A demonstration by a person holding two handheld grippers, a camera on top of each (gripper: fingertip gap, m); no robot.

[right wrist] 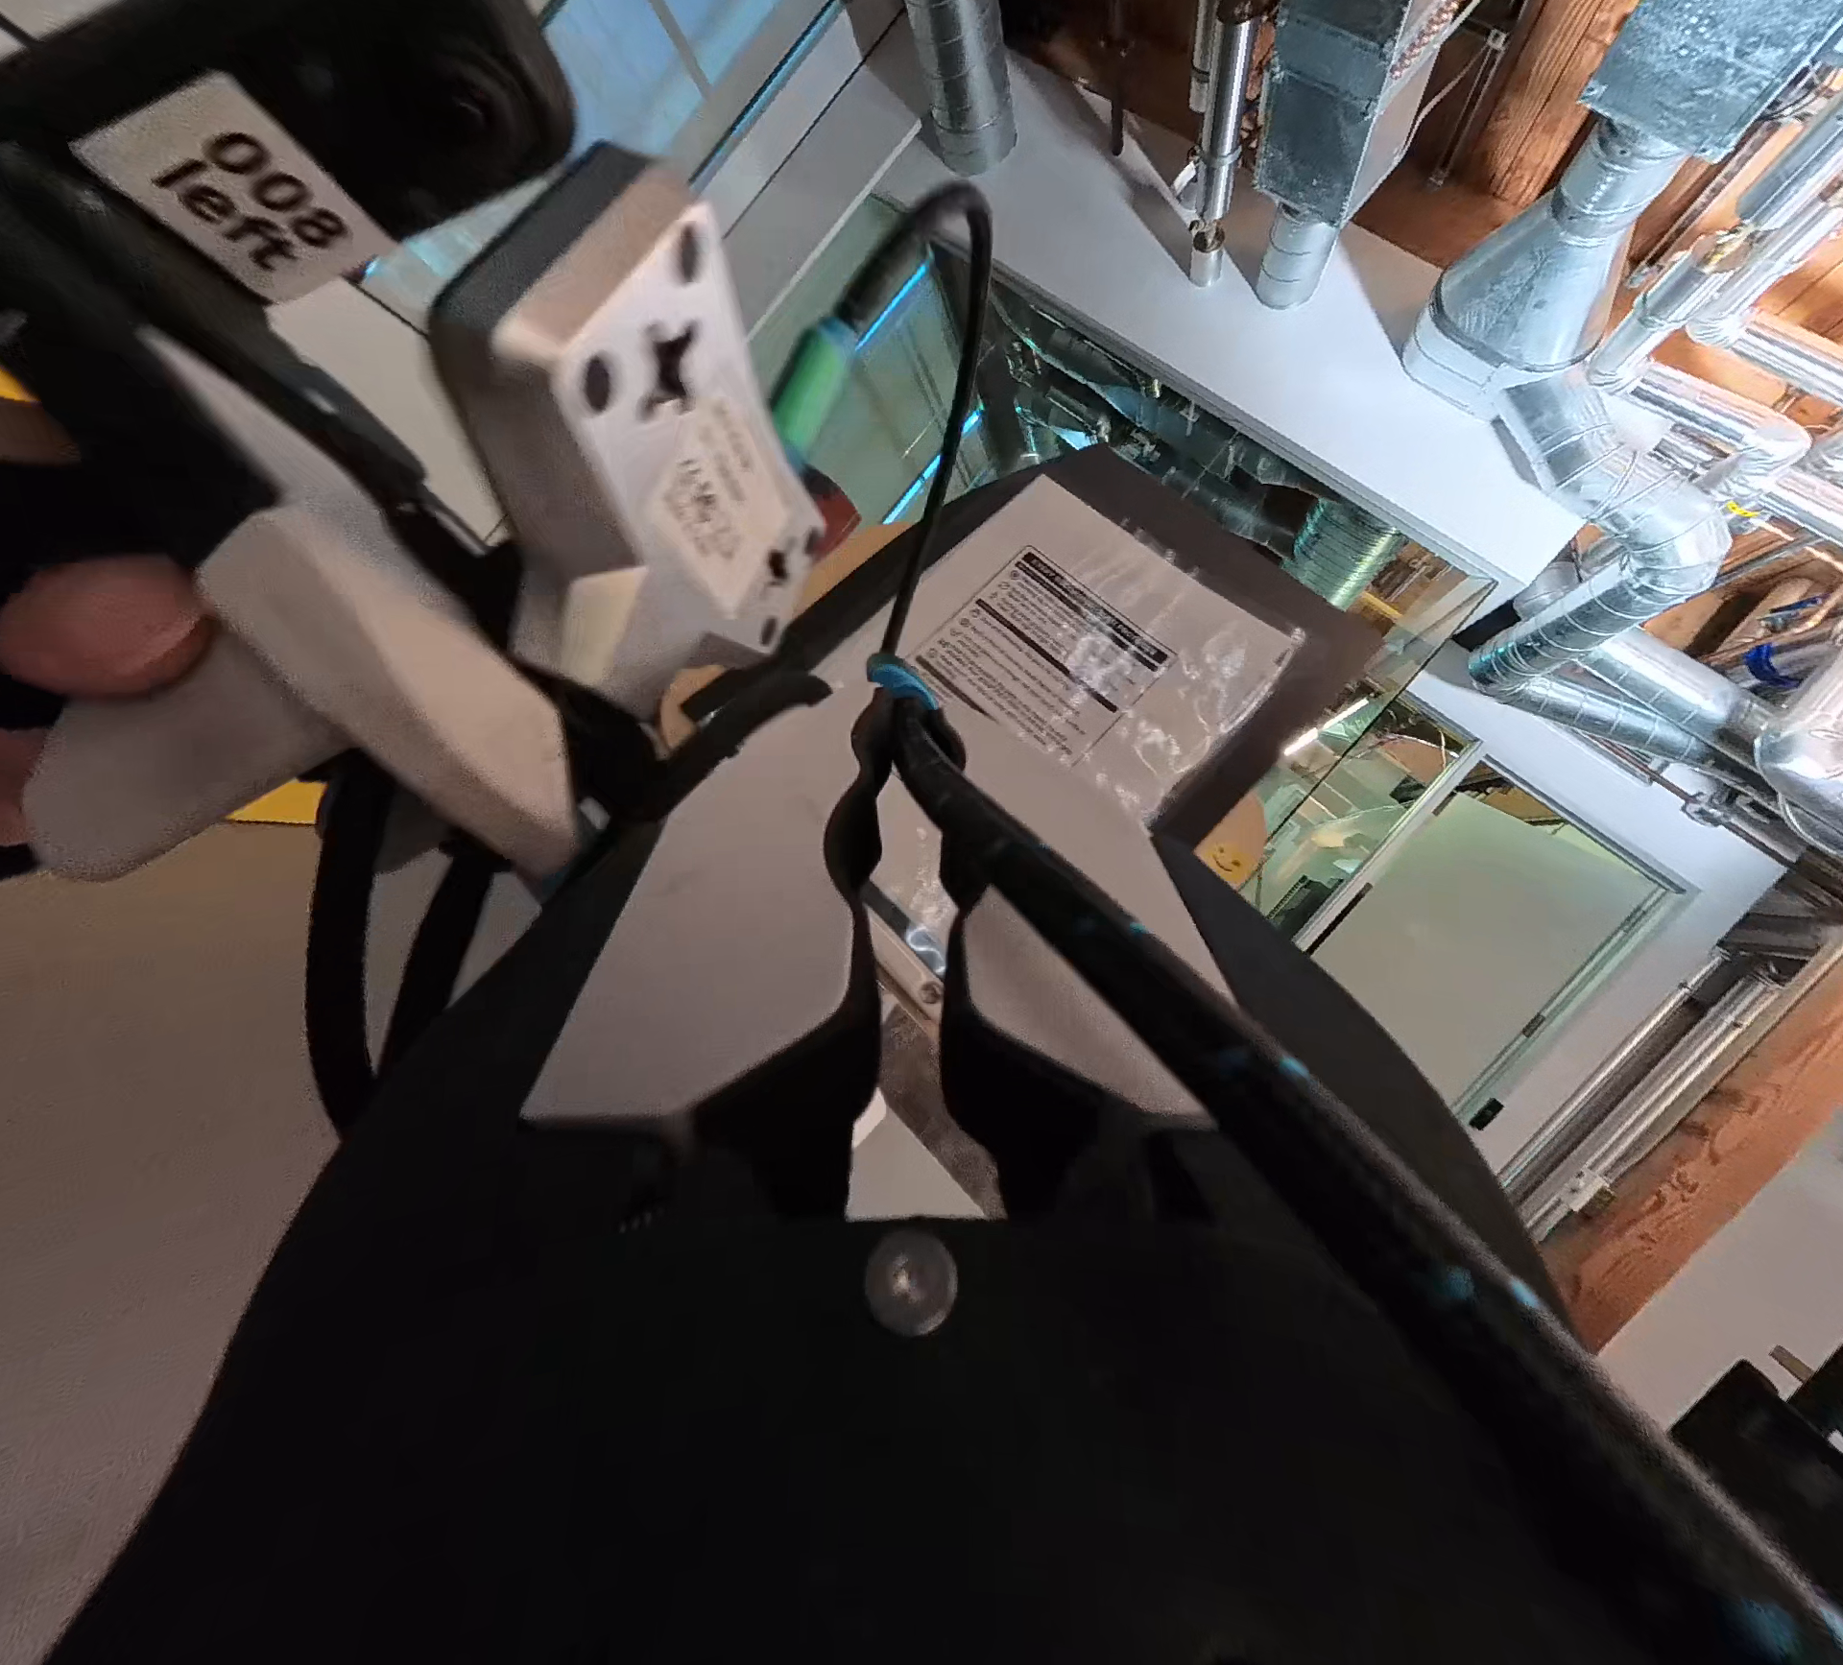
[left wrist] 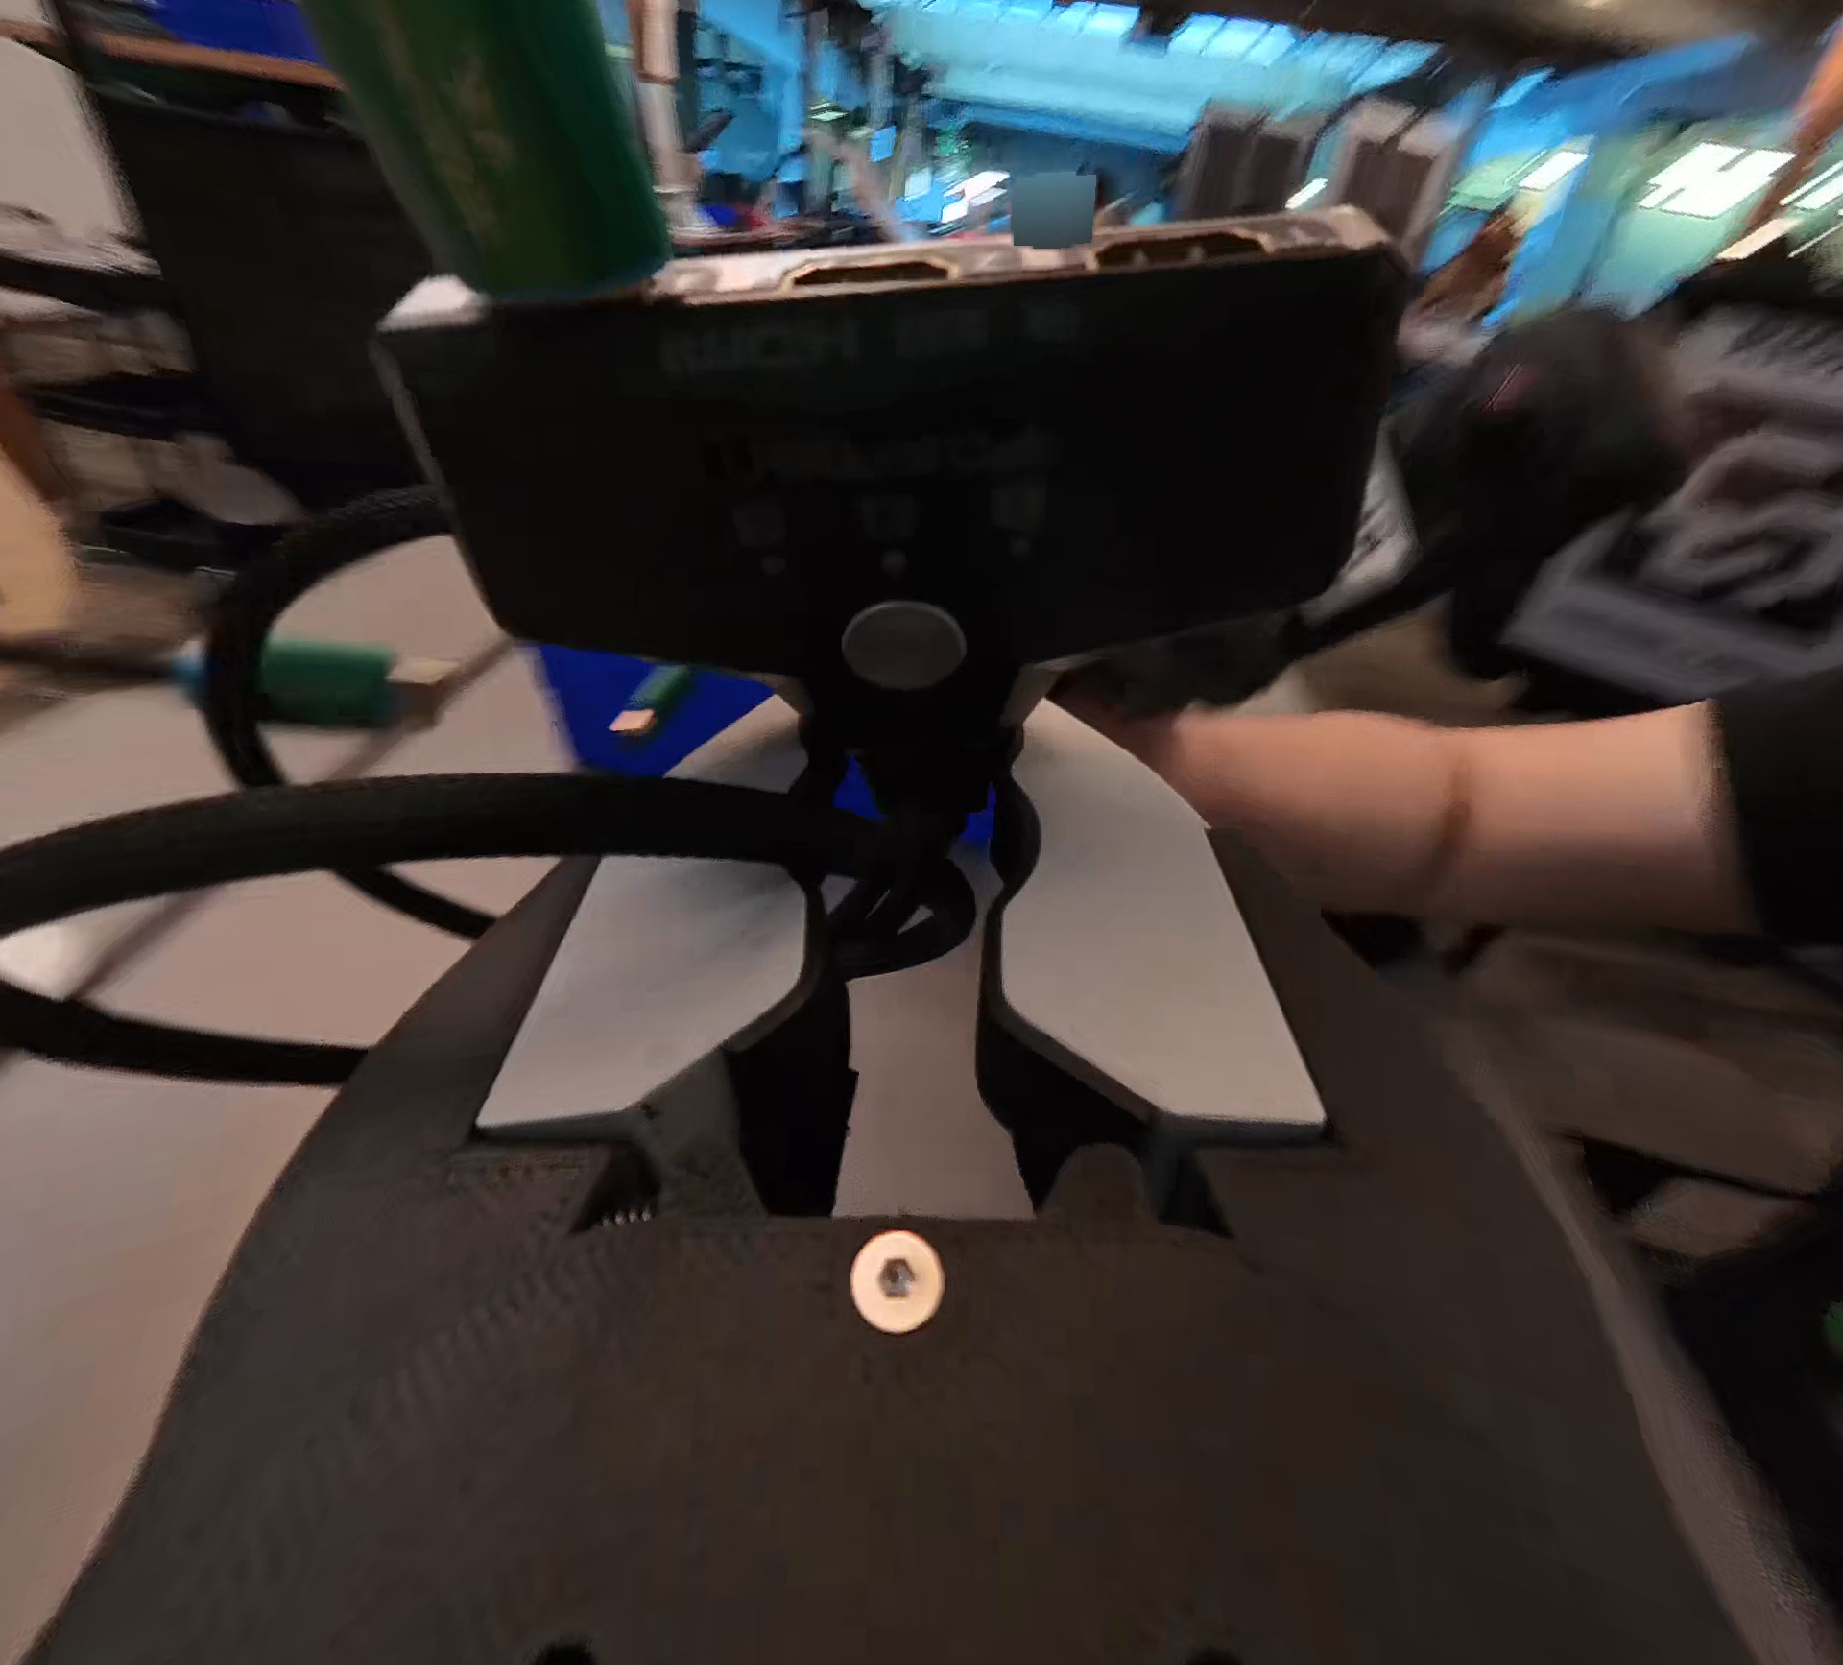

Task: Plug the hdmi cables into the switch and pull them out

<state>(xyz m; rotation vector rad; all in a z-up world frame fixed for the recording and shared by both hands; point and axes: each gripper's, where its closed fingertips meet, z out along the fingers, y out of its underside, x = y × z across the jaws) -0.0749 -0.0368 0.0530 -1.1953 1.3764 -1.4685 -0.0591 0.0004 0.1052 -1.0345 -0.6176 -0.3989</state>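
— While one green plug (left wrist: 469,52) sits in the leftmost port, how far along would you put it?

— Partway, I'd judge. The switch (left wrist: 888,451) is lifted off the table, held at its tail end by the left gripper (left wrist: 903,780), whose jaws are narrowed on the black pigtail cable where it leaves the box. Two ports along the top edge are empty. Two more green plugs (left wrist: 329,682) lie loose on the grey table (left wrist: 419,600) behind.

— So either more go in, or that one comes out?

— I can't tell which. The right gripper (right wrist: 903,720) is closed to a narrow gap on a braided black cable (right wrist: 1147,929) just below its blue collar; a thin lead loops up from there.

— Materials?

— The switch is a flat, dark, round-cornered box, with a round grey button on its face and a pale underside with small pads. The plug shell is smooth green plastic. The cables are coarse woven sleeving, stiff enough to hold broad loops. The gripper fingers (left wrist: 678,949) are pale flat plates in matt black printed bodies.
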